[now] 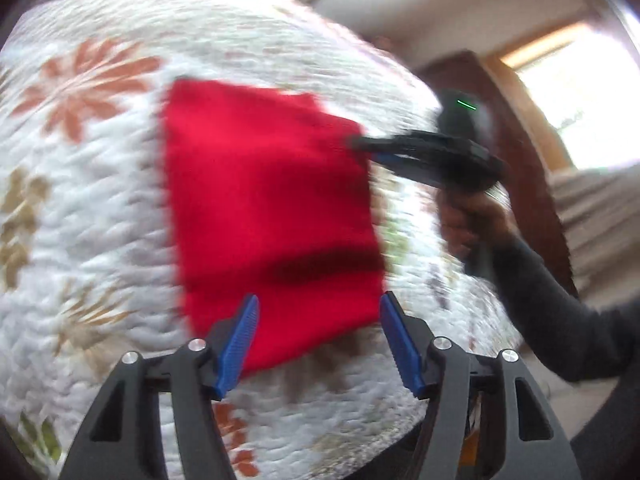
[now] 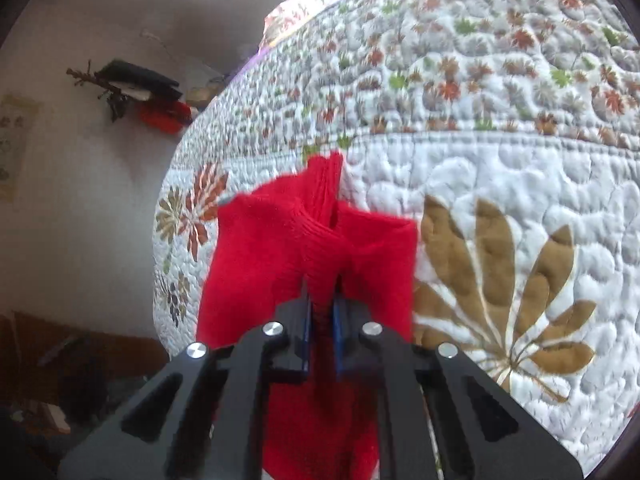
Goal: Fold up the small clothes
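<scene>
On the big bed lies a white quilt point(image 1: 100, 208) with puffy stitching and flower shapes in orange, brown and green. It fills most of both views. From the right wrist camera the quilt point(image 2: 500, 168) shows one large brown leaf flower close by and many tiny leaves farther off.

Next in size is the red cloth point(image 1: 264, 200), a small knitted piece. From the left wrist camera it looks like a flat, almost square patch spread over the quilt, with a dark crease across its lower part. This view is blurry, so its edges look fuzzy. From the right wrist camera the red cloth point(image 2: 312, 248) is bunched up in the middle, with a flap hanging down on each side.

A hand point(image 1: 468, 220) with a dark sleeve point(image 1: 560, 320) holds the right gripper point(image 1: 368, 150) at the right edge of the cloth. In its own camera the right gripper point(image 2: 322, 300) has its two fingers squeezed almost together, and a ribbed fold of the red cloth is pinched tight between them.

The left gripper point(image 1: 320, 320) is spread wide. Its blue pads point(image 1: 236, 344) stand well apart, one over the near edge of the cloth and one just past its corner. Nothing is between them.

Off the bed, by the wall, sits a small pile of dark and red things point(image 2: 160, 100), too far off to tell what they are.
</scene>
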Available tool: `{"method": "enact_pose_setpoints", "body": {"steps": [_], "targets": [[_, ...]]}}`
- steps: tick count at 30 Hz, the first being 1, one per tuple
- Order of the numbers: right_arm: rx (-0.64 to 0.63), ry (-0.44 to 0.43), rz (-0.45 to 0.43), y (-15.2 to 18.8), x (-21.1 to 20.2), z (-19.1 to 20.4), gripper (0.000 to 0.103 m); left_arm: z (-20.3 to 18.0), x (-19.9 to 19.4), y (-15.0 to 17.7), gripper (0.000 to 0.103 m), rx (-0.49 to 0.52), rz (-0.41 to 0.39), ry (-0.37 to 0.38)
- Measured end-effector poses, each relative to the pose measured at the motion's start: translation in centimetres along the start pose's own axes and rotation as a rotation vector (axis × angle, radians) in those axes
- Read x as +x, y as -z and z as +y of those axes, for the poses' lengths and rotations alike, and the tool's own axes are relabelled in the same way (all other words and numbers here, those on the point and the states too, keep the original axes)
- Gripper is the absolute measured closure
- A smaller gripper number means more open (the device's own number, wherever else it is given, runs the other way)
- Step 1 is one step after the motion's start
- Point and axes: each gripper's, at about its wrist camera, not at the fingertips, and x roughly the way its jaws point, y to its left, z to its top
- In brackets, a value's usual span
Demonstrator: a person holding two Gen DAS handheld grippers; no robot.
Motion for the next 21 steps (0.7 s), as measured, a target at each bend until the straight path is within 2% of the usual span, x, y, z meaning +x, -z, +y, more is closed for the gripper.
{"method": "enact_pose_setpoints", "body": {"steps": [2, 4, 7, 8, 9, 10, 12, 16, 18, 20, 21], "targets": [[0.013, 0.038, -0.046, -0.4, -0.8, -0.6, 0.098, -1.3, 2.1, 0.4, 0.042, 0.048, 0.051, 0.028], [0.042, 0.066, -0.059, -0.6, -0.8, -2.0, 0.098, -0.9, 4.4, 1.1, 0.042, 0.067, 0.107, 0.033], [0.061, 0.072, -0.026, -0.3, 0.8, -2.8, 0.094, 0.5, 6.3, 2.4, 0.042, 0.002, 0.18, 0.073], [0.058, 0.073, -0.033, 0.0, 0.5, -2.6, 0.09, 0.4, 6.3, 2.5, 0.042, -0.002, 0.188, 0.083], [0.066, 0.066, -0.038, 0.3, -0.2, -2.4, 0.077, 0.3, 5.8, 2.6, 0.042, 0.006, 0.185, 0.091], [0.074, 0.049, -0.054, 1.2, -1.4, -1.7, 0.058, -0.3, 4.6, 2.2, 0.042, 0.029, 0.161, 0.099], [0.057, 0.062, -0.071, 3.4, -3.4, -0.3, 0.051, -0.4, 2.5, 1.2, 0.041, 0.049, 0.103, 0.098], [0.071, 0.084, 0.062, 10.7, -4.6, 1.7, 0.053, 2.7, -1.3, -1.6, 0.04, -0.022, -0.021, 0.086], [0.077, 0.097, 0.098, 13.0, -3.8, 2.4, 0.054, 4.4, -1.7, -2.3, 0.042, -0.047, -0.031, 0.07], [0.091, 0.101, 0.132, 14.3, -2.2, 2.5, 0.058, 5.7, -0.6, -2.4, 0.042, -0.061, -0.001, 0.081], [0.097, 0.102, 0.142, 14.4, -1.7, 2.4, 0.078, 6.3, -0.2, -2.4, 0.042, -0.066, 0.015, 0.078]]}}
